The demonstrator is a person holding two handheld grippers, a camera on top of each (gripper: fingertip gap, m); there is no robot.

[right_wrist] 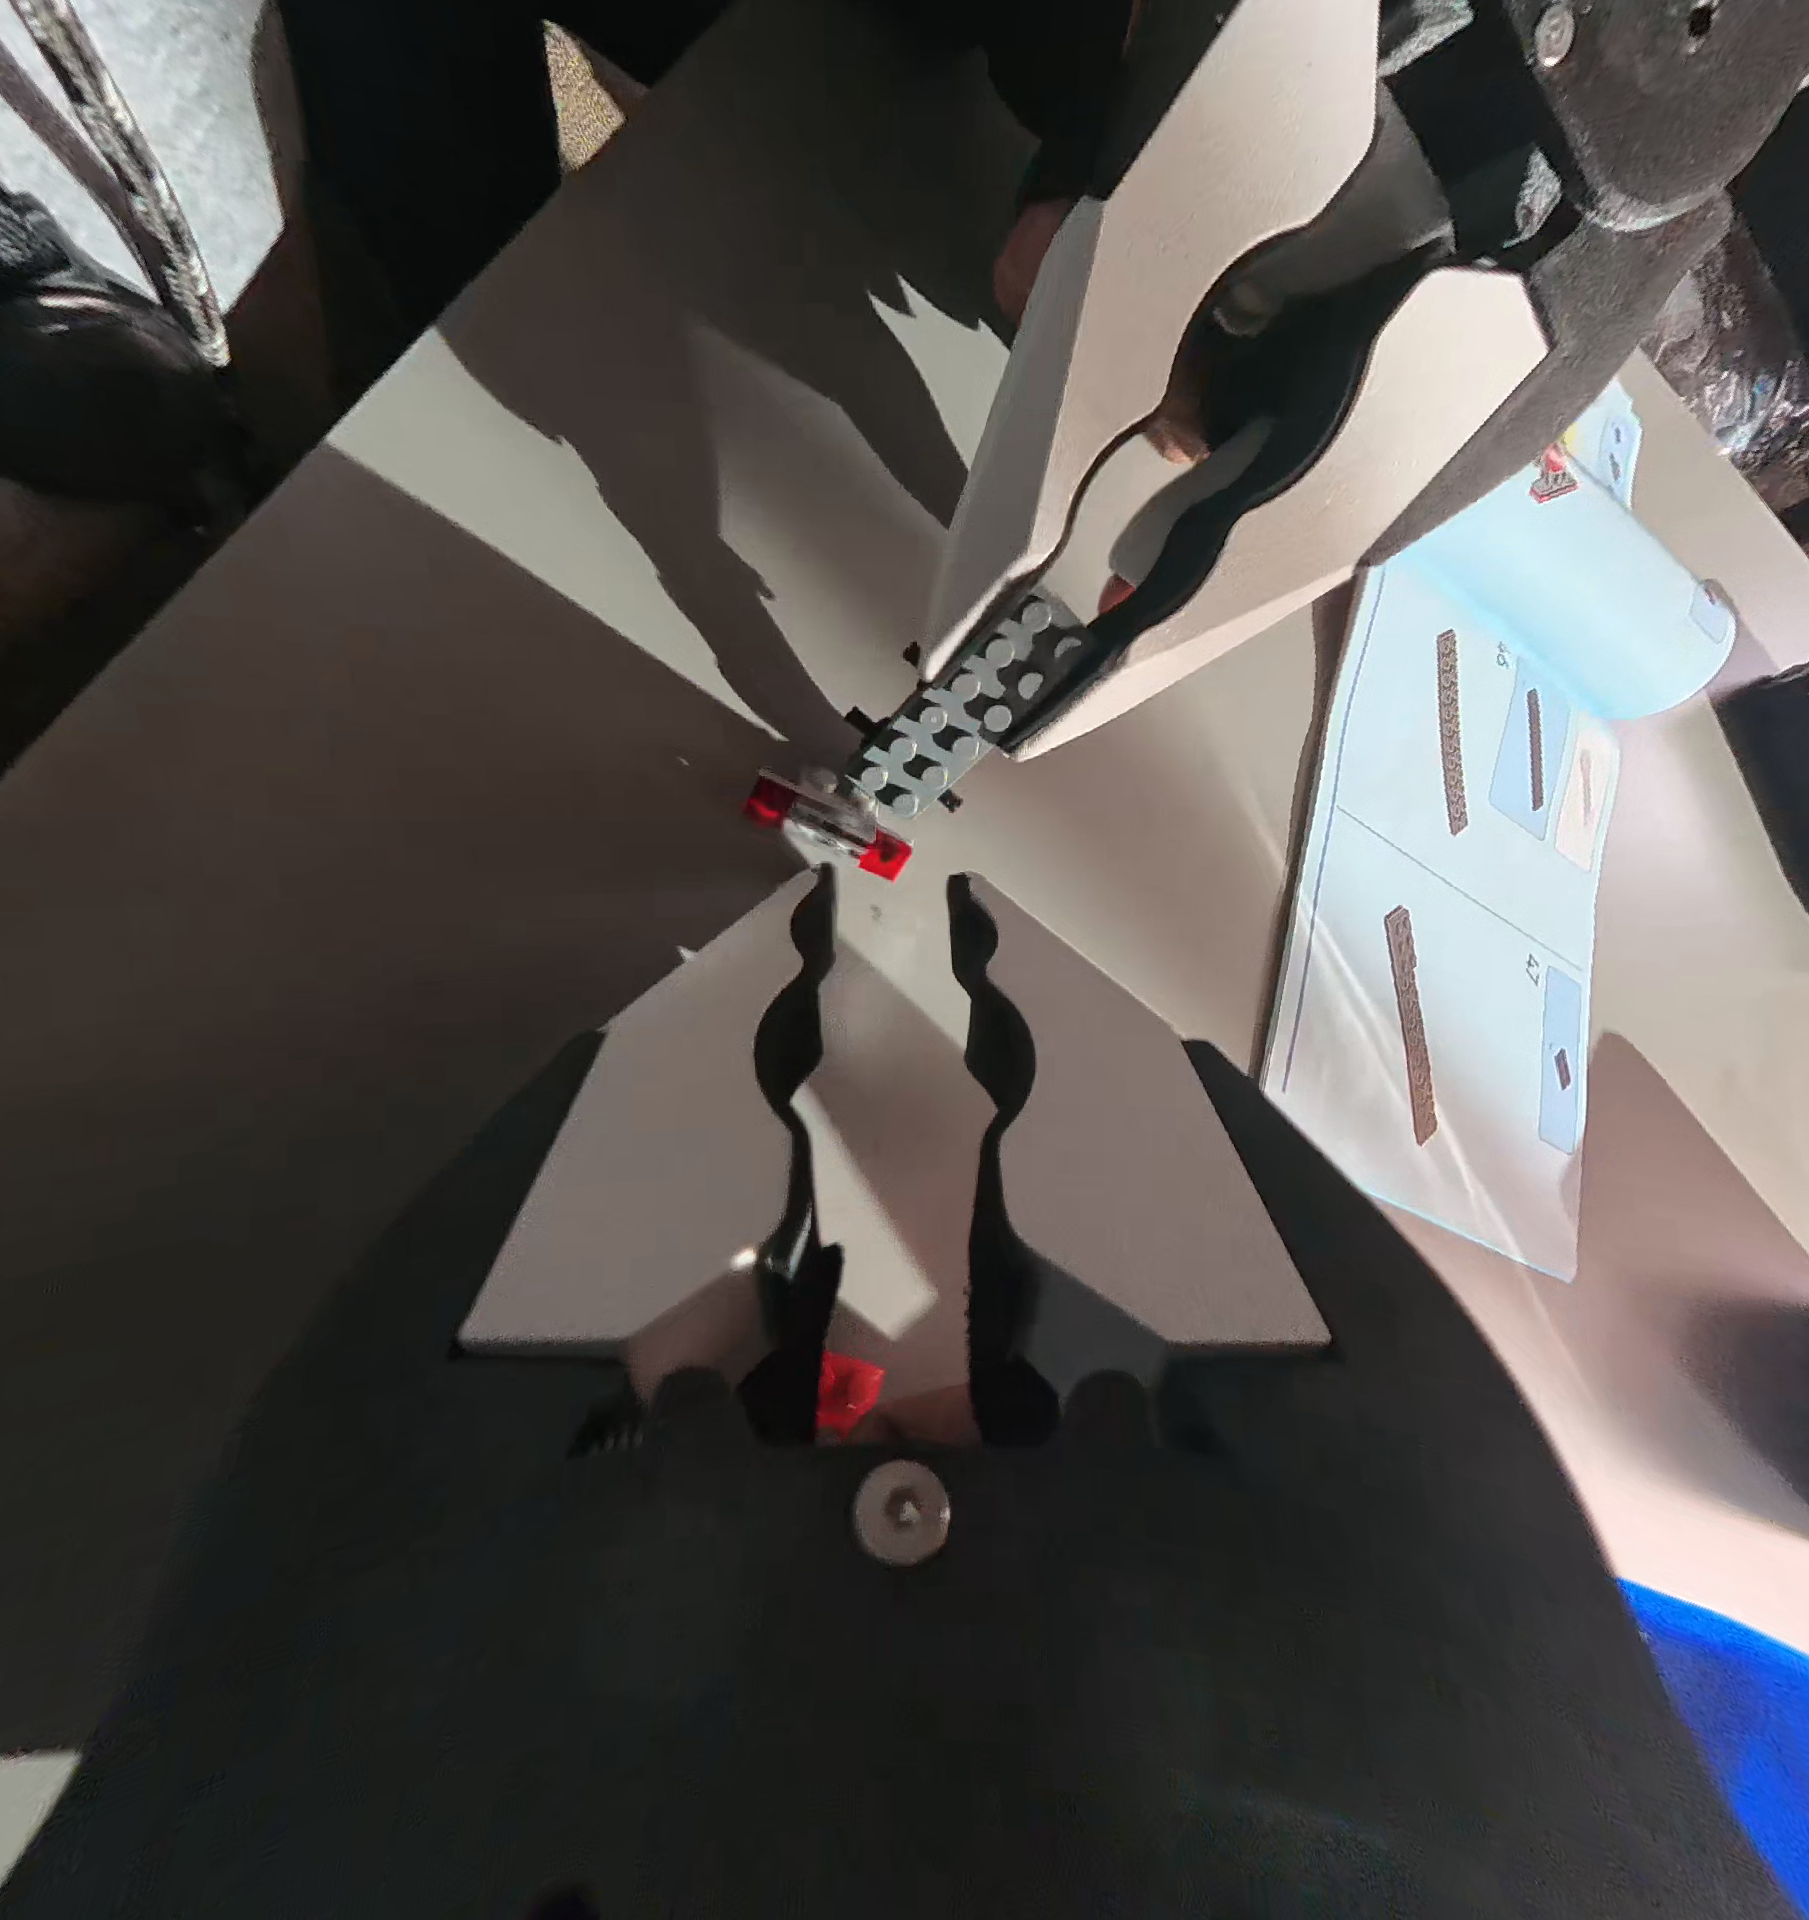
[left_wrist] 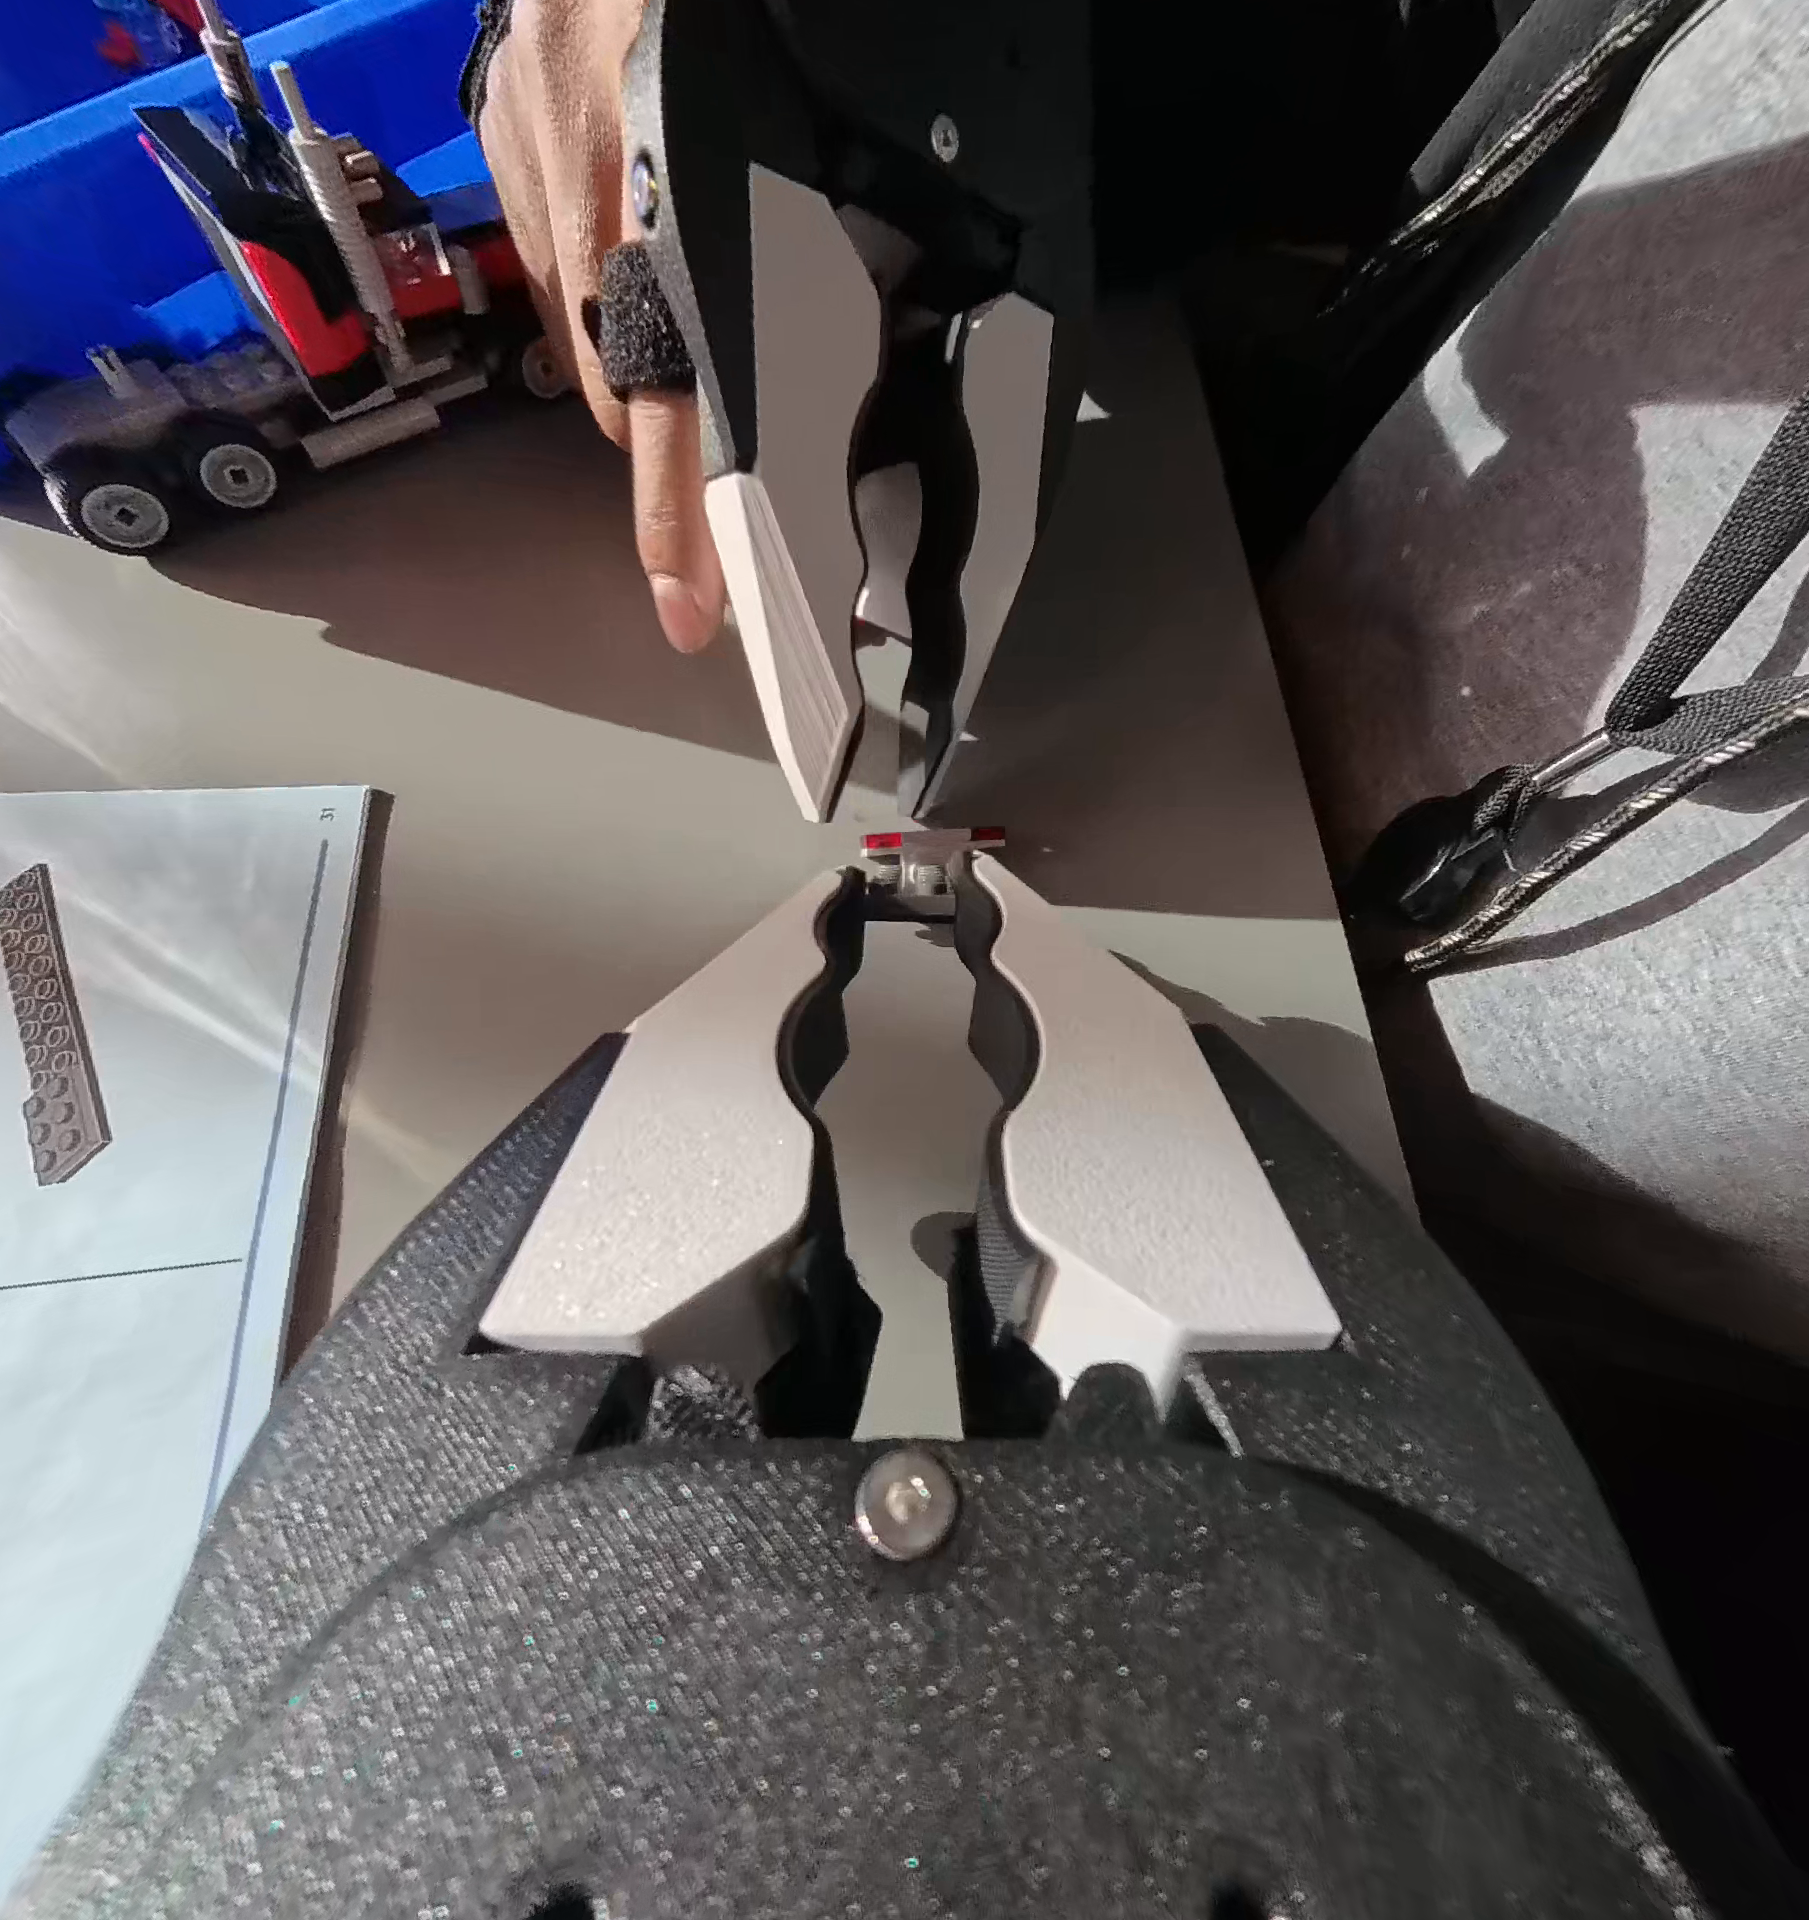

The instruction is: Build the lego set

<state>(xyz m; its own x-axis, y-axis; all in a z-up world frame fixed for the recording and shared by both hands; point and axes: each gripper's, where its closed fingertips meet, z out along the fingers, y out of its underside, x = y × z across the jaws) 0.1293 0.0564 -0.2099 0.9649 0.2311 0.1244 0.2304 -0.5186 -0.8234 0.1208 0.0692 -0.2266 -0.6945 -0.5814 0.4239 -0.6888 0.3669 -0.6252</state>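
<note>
My left gripper (left_wrist: 912,883) is shut on a small lego assembly (left_wrist: 926,864): a grey studded plate (right_wrist: 967,701) with a cross piece at its free end that carries two red bits (right_wrist: 775,802). It holds it just above the white table (left_wrist: 567,852). In the right wrist view the left gripper (right_wrist: 973,712) comes in from the upper right. My right gripper (right_wrist: 889,883) is open by a narrow gap and empty, its tips just short of the red end. In the left wrist view the right gripper (left_wrist: 869,805) points down from above.
A built lego truck (left_wrist: 256,343) stands at the back left against blue bins (left_wrist: 38,218). The open instruction booklet (left_wrist: 131,1039) lies to the left, also in the right wrist view (right_wrist: 1440,894). A loose red piece (right_wrist: 848,1387) lies under the right gripper. The table edge (left_wrist: 1295,790) and carpet are close. Left and right tips are no more than a few centimetres apart. From either gripper's tips it is about 20 cm to the built lego truck (left_wrist: 256,343).
</note>
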